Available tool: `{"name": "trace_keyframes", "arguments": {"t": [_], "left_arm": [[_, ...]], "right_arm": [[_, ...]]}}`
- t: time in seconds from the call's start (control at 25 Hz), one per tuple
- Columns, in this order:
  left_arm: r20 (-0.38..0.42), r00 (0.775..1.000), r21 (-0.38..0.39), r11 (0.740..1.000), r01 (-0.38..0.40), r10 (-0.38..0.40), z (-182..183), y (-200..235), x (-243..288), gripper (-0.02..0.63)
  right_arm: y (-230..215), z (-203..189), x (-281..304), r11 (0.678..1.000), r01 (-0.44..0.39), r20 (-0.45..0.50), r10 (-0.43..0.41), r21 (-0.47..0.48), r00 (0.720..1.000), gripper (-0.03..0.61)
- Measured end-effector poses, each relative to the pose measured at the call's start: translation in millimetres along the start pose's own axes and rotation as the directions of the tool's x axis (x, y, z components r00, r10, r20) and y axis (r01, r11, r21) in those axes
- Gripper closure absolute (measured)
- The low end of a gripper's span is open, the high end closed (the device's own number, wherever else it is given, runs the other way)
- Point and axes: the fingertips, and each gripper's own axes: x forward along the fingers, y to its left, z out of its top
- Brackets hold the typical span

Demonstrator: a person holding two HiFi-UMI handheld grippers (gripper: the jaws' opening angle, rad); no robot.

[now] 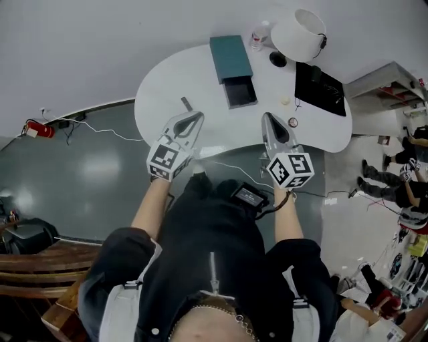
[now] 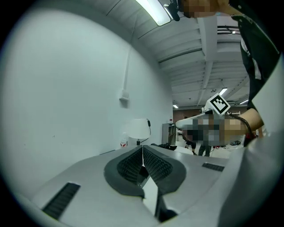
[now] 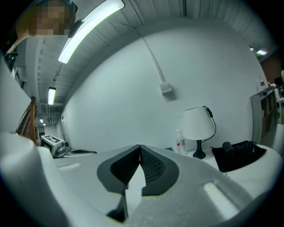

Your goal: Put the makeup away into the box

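As our left gripper [image 1: 198, 115] and right gripper [image 1: 266, 116] hang closed, empty, we judge the makeup stick [image 1: 186, 103] light, stiff, slippery: pinch mid-length.

Lighting is even, cool and overhead. A strip light [image 3: 91, 26] glares white in the right gripper view; a second strip light [image 2: 153, 11] does so in the left gripper view. In the head view the glossy floor [image 1: 100, 167] carries a pale, diffuse reflection and the table [image 1: 167, 100] is bright, with only faint shadows. Both gripper views are fisheye: dark corners, lines bowed towards the rim. The left gripper [image 2: 142, 155] and the right gripper [image 3: 140, 153] look soft nearest the lens.
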Motion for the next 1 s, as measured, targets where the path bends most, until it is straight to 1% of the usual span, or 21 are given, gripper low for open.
{"name": "trace_keyframes", "arguments": {"t": [0.16,0.28,0.44,0.6,0.72,0.88,1.0], "left_arm": [[-0.005,1.000,-0.013,1.000,0.010,-0.010,0,17,20,0.600],[0.013,1.000,-0.018,1.000,-0.008,0.008,2,24,32,0.600],[-0.017,1.000,-0.051,0.999,-0.012,0.011,-5,25,50,0.600],[-0.029,0.999,-0.060,0.998,-0.020,0.019,-10,21,61,0.600],[-0.059,0.998,-0.063,0.997,-0.033,0.029,-8,18,68,0.600],[-0.048,0.999,-0.052,0.999,-0.002,-0.001,-7,13,80,0.600],[-0.055,0.998,-0.032,0.999,0.031,-0.032,-7,2,99,0.600]], "right_arm": [[-14,-2,18,1.000,0.020,-0.025,-0.019,0.014,0.999,0.572],[-24,-4,29,1.000,0.010,-0.039,-0.010,0.016,0.999,0.573],[-40,1,40,1.000,0.000,-0.043,0.000,-0.001,0.999,0.573],[-56,5,44,1.000,-0.012,-0.045,0.012,-0.019,0.999,0.572],[-65,3,44,1.000,-0.014,-0.050,0.014,-0.012,0.999,0.573],[-72,-8,48,1.000,-0.013,-0.066,0.013,0.004,0.998,0.572],[-88,-15,47,1.000,-0.002,-0.075,0.003,0.008,0.997,0.572]]}}
